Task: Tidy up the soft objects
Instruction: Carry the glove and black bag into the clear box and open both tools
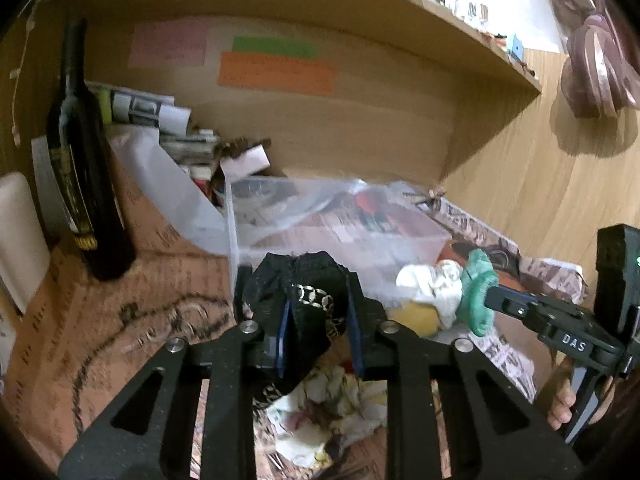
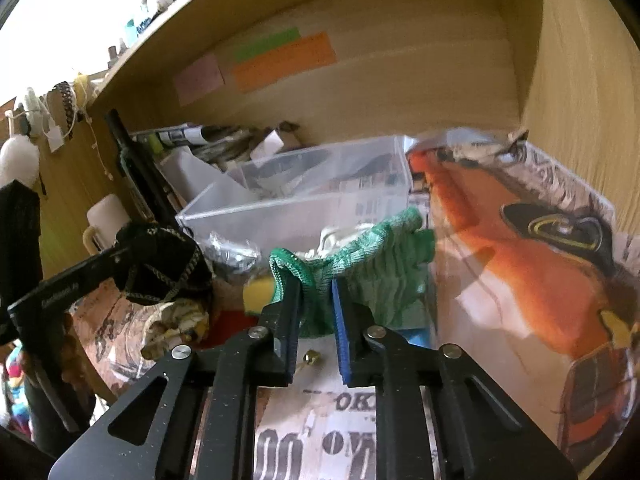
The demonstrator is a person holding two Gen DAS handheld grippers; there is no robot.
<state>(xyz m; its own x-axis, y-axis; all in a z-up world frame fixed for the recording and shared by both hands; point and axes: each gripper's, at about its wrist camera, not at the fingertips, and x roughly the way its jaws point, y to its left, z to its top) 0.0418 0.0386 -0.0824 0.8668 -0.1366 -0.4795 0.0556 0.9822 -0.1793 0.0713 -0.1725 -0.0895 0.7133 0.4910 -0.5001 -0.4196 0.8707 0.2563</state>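
Observation:
My left gripper [image 1: 318, 312] is shut on a black sock with a light pattern [image 1: 304, 284] and holds it above the desk, in front of a clear plastic bin [image 1: 340, 236]. The sock also shows in the right wrist view [image 2: 160, 268]. My right gripper [image 2: 316, 300] is shut on a green knit glove [image 2: 372, 264], near the bin's [image 2: 288, 204] front wall. The glove shows in the left wrist view [image 1: 478, 292], with a white cloth [image 1: 432, 284] and a yellow sponge [image 1: 412, 316] beside it. A crumpled floral cloth [image 1: 332, 404] lies below the left gripper.
A dark wine bottle [image 1: 84, 168] stands at the left. Papers and rolled magazines [image 1: 176, 128] are piled at the back of the shelf nook. Newspaper [image 2: 332, 440] covers the desk. An orange printed sheet [image 2: 520, 252] lies at the right by the wooden side wall [image 2: 580, 80].

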